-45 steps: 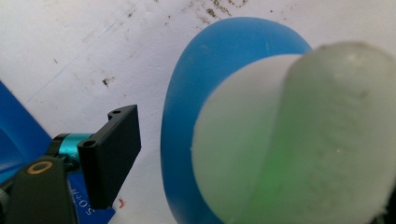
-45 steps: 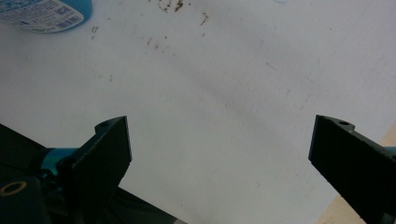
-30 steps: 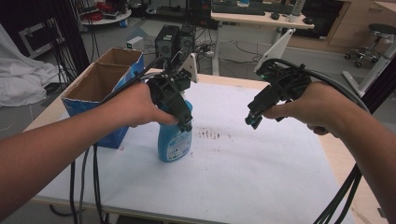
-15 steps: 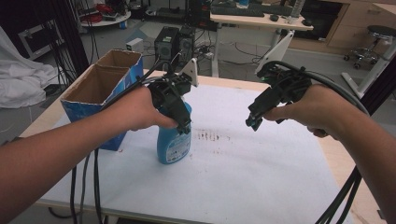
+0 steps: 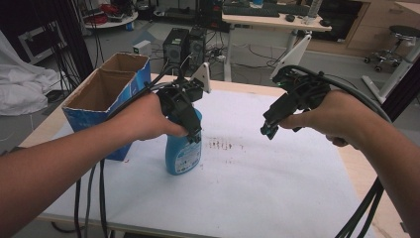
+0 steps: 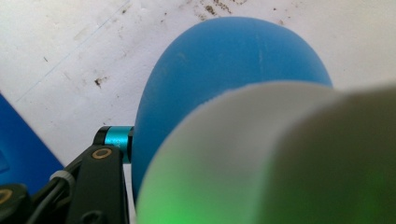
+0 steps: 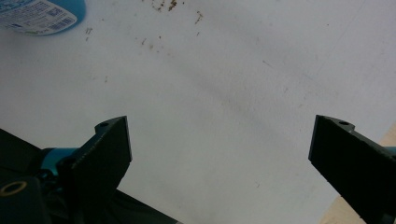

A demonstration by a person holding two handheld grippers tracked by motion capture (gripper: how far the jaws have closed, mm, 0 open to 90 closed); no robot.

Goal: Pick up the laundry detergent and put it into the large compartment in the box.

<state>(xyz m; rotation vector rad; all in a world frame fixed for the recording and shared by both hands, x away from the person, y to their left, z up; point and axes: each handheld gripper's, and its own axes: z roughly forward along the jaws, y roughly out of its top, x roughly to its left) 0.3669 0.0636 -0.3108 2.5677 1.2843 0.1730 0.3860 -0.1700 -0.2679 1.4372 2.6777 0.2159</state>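
Observation:
A blue spray bottle (image 5: 183,153) with a white label stands upright on the white-covered table (image 5: 277,188). My left gripper (image 5: 190,126) comes down over the bottle's top, and its jaws have just been closing on the bottle. In the left gripper view the teal pad (image 6: 116,137) presses against the blue body (image 6: 224,70), and a blurred pale cap (image 6: 261,158) hides the other jaw. My right gripper (image 5: 270,130) hovers above the table to the bottle's right, open with nothing between its fingers (image 7: 219,126). The bottle's label (image 7: 42,14) shows at the far corner of the right gripper view.
Brown specks (image 5: 223,145) stain the white sheet just right of the bottle. An open cardboard box with blue sides (image 5: 106,94) stands at the table's left edge. Cables trail from both grippers. Desks, computer towers and a stool stand beyond the far edge.
The left gripper's jaws have drawn in around the bottle's top. Both hands and the bottle stay where they were.

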